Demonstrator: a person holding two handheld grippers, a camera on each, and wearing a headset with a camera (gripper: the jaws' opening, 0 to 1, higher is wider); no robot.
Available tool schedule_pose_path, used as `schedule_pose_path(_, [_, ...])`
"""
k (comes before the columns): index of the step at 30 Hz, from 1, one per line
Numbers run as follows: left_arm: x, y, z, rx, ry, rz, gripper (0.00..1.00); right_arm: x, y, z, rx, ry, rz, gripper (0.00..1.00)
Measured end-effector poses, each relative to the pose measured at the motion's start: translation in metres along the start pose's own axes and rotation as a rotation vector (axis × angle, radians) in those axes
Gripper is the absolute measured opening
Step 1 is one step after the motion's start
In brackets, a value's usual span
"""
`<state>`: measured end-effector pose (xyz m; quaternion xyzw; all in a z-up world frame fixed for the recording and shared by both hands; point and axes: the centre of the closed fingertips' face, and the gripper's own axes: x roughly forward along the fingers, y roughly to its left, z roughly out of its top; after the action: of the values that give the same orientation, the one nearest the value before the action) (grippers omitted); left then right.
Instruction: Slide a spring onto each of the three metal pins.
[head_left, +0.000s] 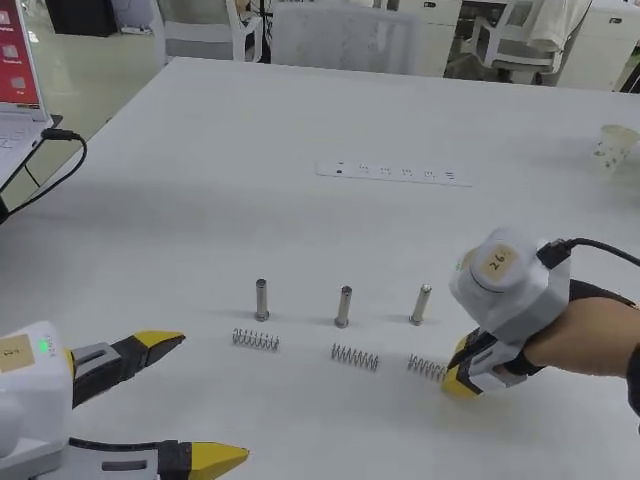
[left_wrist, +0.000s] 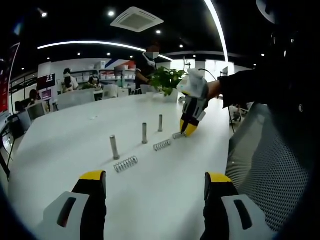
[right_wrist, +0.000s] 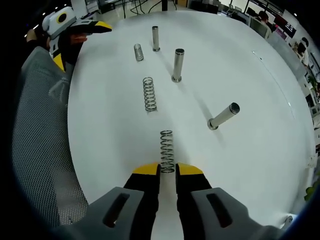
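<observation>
White table (head_left: 200, 180) is seen carrying three metal pins, all upright in one row: left pin (head_left: 261, 299), middle pin (head_left: 344, 306), right pin (head_left: 421, 304). One spring is laid flat just in front of each pin, apart from it: left spring (head_left: 255, 340), middle spring (head_left: 354, 357), right spring (head_left: 427, 368). Right gripper (right_wrist: 167, 169) is placed low at the table surface and is clenched on the near end of the right spring, the coil being pinched between the yellow tips. Left gripper (head_left: 215, 398) is recorded as released, jaws wide apart, near the table's front edge and well apart from the left spring. Power strip (head_left: 393, 172) is noted beyond the pins, paper cup (head_left: 615, 145) at far right
</observation>
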<state>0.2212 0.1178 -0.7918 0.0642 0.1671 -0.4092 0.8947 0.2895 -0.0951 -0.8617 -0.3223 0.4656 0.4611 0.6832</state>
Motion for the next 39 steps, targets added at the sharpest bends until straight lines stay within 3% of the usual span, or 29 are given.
schedule_pose_path(15, [0.0, -0.006, 0.004, 0.014, 0.006, -0.021, 0.76, -0.006, 0.003, 0.004, -0.004, -0.026, -0.001, 0.08])
schedule_pose_path(28, [0.007, -0.02, 0.013, 0.034, 0.013, -0.1, 0.71, -0.025, 0.029, 0.033, -0.076, -0.082, 0.037, 0.08])
schedule_pose_path(39, [0.017, -0.027, 0.031, 0.057, -0.007, -0.161, 0.64, -0.041, 0.056, 0.064, -0.187, -0.123, 0.088, 0.08])
